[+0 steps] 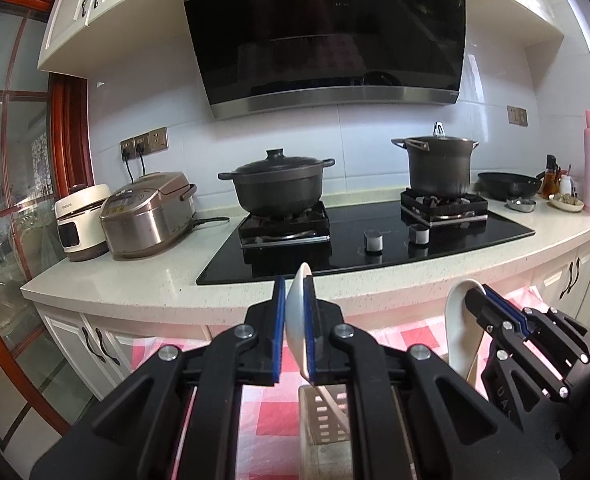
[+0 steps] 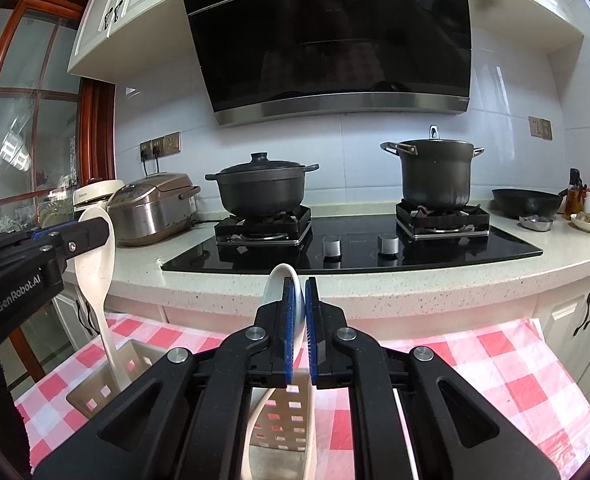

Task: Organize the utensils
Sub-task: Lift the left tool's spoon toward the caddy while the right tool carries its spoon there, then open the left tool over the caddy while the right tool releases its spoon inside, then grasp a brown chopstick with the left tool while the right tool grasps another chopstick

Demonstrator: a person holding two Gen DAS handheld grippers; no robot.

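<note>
A: How far along?

B: Midway, I'd judge. The left hand-held gripper [image 1: 295, 332] is clenched on a white spoon [image 1: 297, 320], handle pointing down into a slotted holder [image 1: 327, 428]. The right hand-held gripper [image 2: 299, 332] grasps a second spoon [image 2: 279, 284] over another holder [image 2: 283, 420]. Neither spoon is let go yet.

A: Room to move?

B: Both holders stand on the checked cloth [image 2: 495, 364]. The surface [image 2: 415, 280] edge lies just ahead, and the two grippers sit near each other.
</note>
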